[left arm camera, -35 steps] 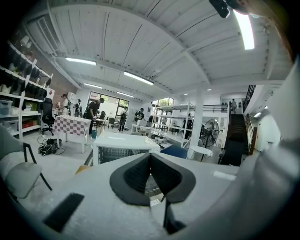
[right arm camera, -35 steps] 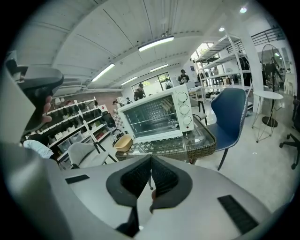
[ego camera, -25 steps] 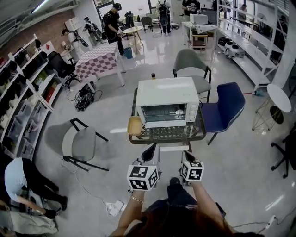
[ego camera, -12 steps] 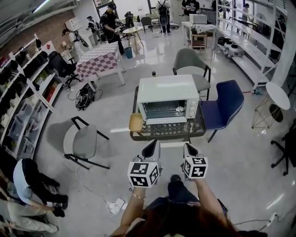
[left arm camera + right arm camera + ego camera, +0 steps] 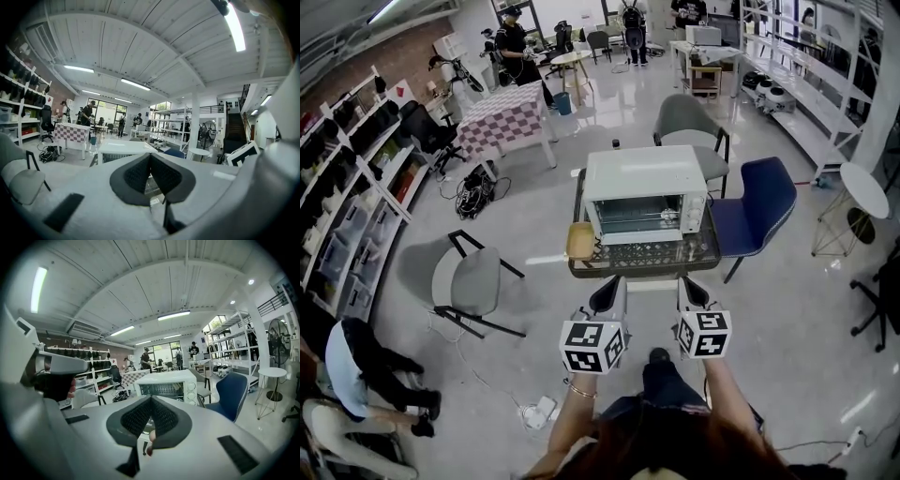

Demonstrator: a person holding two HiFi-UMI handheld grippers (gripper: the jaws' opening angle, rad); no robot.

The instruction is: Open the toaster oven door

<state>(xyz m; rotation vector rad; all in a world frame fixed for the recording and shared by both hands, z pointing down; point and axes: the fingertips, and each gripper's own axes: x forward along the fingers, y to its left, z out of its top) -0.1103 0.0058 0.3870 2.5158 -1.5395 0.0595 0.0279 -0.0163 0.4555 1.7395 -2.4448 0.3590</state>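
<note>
L gripper (image 5: 606, 296) & R gripper (image 5: 693, 293) clenched, empty; oven door (image 5: 642, 215) shut; tray (image 5: 578, 241) in head view only

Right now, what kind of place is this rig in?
Probably a lab or workshop hall: storage shelves along the wall, scattered chairs, a toaster oven staged on a small table.

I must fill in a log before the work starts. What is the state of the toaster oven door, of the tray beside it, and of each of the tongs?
toaster oven door: closed, nothing touches it.
wooden tray: lies flat, looks empty.
left tongs: shut, nothing between them.
right tongs: shut, nothing between them.
</note>
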